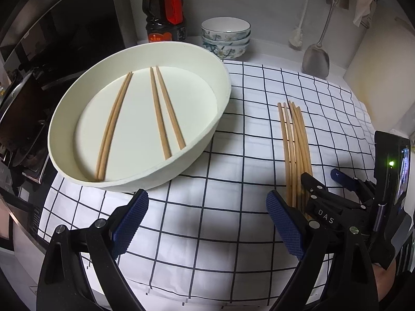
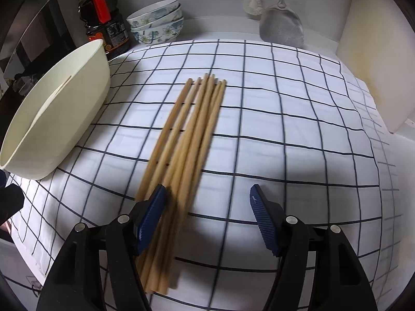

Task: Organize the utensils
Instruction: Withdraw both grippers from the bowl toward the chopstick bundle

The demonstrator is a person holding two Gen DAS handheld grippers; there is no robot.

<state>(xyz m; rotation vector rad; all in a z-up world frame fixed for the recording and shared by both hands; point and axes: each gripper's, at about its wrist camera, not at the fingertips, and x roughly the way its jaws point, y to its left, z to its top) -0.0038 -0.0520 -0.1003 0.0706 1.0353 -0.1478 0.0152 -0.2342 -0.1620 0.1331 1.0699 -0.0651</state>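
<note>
Nearest in the left wrist view, the left gripper (image 1: 207, 223) hangs over the checked cloth (image 1: 207, 181) on the bench, its fingers spread with nothing between them. At 3 o'clock from it the right gripper (image 1: 321, 178) shows, at the near end of the loose chopsticks (image 1: 295, 145). In the right wrist view the right gripper (image 2: 207, 207) has its fingers spread too; the left finger (image 2: 151, 215) lies over the near part of the loose chopsticks (image 2: 186, 140), pinching none. At 10 o'clock sits the white tub (image 1: 140, 119), with two pairs of chopsticks (image 1: 140, 114) lying on its floor. Farthest back, at 12 o'clock, stand a dark bottle (image 1: 164, 10), stacked bowls (image 1: 225, 36) and a metal spatula (image 1: 316, 59).
</note>
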